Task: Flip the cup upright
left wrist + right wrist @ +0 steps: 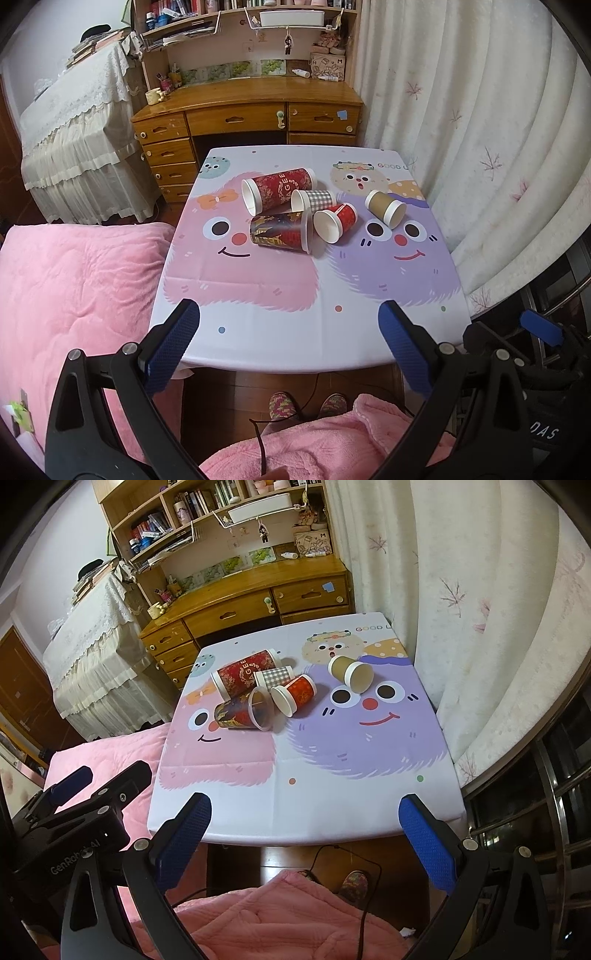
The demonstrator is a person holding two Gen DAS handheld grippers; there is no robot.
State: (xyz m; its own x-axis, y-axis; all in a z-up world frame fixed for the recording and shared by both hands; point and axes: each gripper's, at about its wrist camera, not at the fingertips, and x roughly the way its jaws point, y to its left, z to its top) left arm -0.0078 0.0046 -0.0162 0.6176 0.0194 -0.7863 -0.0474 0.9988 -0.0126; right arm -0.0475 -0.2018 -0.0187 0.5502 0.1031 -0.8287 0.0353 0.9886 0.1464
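Note:
Several paper cups lie on their sides in the middle of the table: a tall red patterned cup, a grey checked cup, a small red cup, a tan cup apart at the right, and a clear cup with a dark print. The right wrist view shows the same cluster, with the tan cup and the clear cup. My left gripper is open and empty over the near table edge. My right gripper is open and empty, also short of the cups.
The table has a cartoon cloth. A pink bed lies to the left, a curtain to the right, a wooden desk behind. The person's pink-clad lap is below.

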